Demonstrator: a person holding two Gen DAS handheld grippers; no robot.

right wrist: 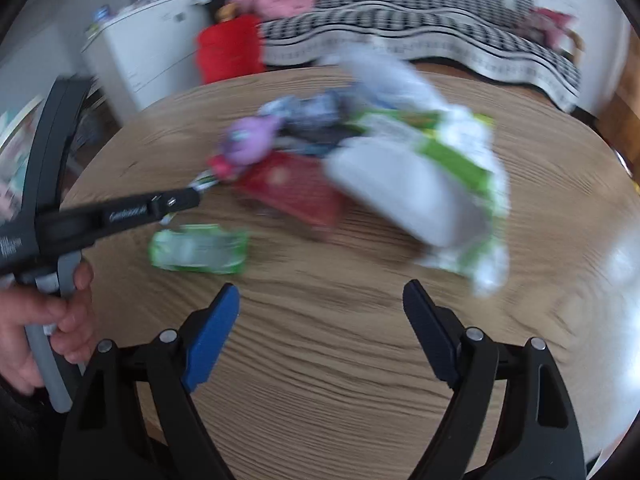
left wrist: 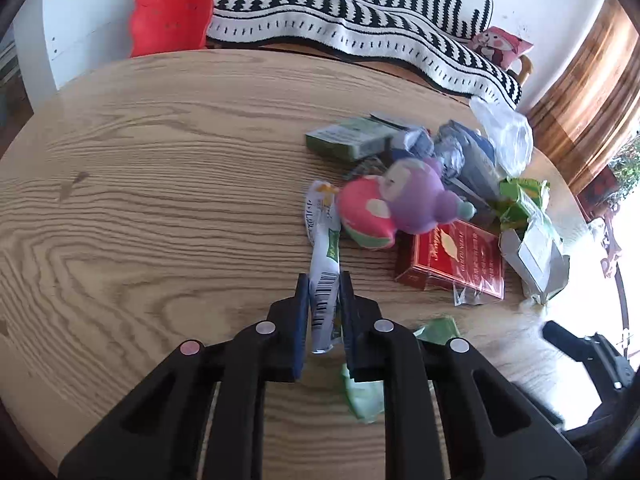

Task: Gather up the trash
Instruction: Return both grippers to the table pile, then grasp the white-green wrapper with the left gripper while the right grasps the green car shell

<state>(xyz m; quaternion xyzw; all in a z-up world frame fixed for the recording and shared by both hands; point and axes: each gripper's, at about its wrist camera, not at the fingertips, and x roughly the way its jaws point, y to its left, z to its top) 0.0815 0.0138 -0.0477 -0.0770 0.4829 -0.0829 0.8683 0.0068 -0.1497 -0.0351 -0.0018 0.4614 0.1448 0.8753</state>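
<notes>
My left gripper (left wrist: 324, 276) is shut on the barcode end of a long white snack wrapper (left wrist: 325, 248) lying on the round wooden table (left wrist: 160, 160). A trash pile lies to its right: a green box (left wrist: 352, 138), a red box (left wrist: 456, 258), a clear plastic bag (left wrist: 506, 132) and torn green-and-white cartons (left wrist: 524, 204). A crumpled green wrapper (left wrist: 362, 396) sits under the left fingers. In the blurred right wrist view, my right gripper (right wrist: 322, 287) stands open over bare wood. It is short of the green wrapper (right wrist: 198, 248) and a large white-and-green package (right wrist: 420, 184).
A pink plush (left wrist: 366, 216) and a purple plush (left wrist: 416, 196) rest against the pile. Behind the table are a sofa with a black-and-white blanket (left wrist: 352, 12), a red cushion (left wrist: 172, 16) and a white cabinet (left wrist: 80, 20). A hand (right wrist: 60, 320) holds the left tool.
</notes>
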